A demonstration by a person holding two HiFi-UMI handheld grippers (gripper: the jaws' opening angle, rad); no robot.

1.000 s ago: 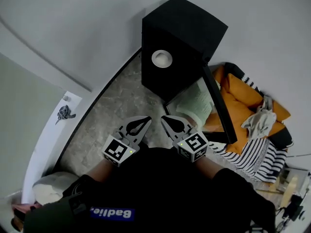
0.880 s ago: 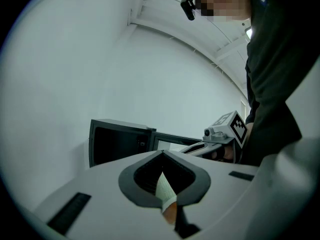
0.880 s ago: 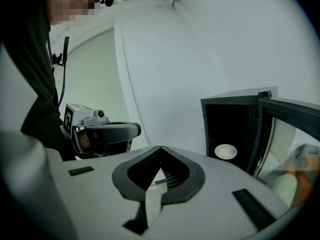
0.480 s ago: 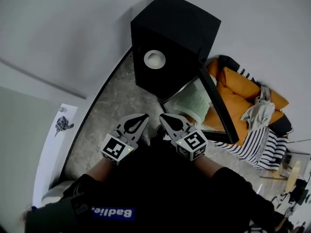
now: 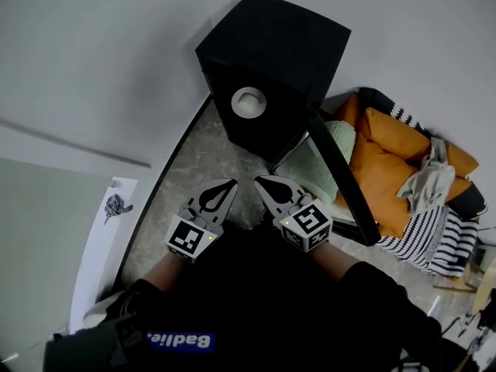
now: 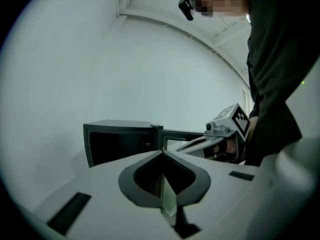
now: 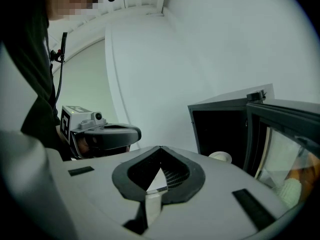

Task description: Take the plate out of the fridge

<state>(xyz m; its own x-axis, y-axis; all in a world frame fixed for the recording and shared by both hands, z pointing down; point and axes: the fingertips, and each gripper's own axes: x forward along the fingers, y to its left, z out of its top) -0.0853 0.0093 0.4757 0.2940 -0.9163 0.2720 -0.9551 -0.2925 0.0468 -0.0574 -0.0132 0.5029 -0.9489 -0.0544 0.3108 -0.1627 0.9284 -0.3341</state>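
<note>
Since one second ago, the fridge (image 5: 287,37) has shifted slightly left in the head view, and the pale object at the lower left has slid almost out of frame. Both grippers keep their side-by-side pose. The left gripper (image 5: 231,183) has its jaws fully together with nothing between them. The right gripper (image 5: 260,180) is likewise closed and empty. Both tips point toward the fridge and are well apart from it. The plate (image 5: 249,101) is white and round with a raised rim. It lies flat inside the dark fridge interior, near the front opening; the right gripper view shows it low in the cavity, on the side nearer the door. The fridge is a small black cabinet on the grey stone-pattern floor (image 5: 186,169), standing against a white wall (image 5: 116,53). Its glass door (image 5: 341,180) stands swung open to the right, and the door's free edge reaches out beside the right gripper. Bare floor lies between the gripper tips and the opening. Beyond the door lie a pale green cushion (image 5: 341,139), an orange cushion (image 5: 387,177), a grey cloth (image 5: 430,178) and striped fabric (image 5: 434,242).
</note>
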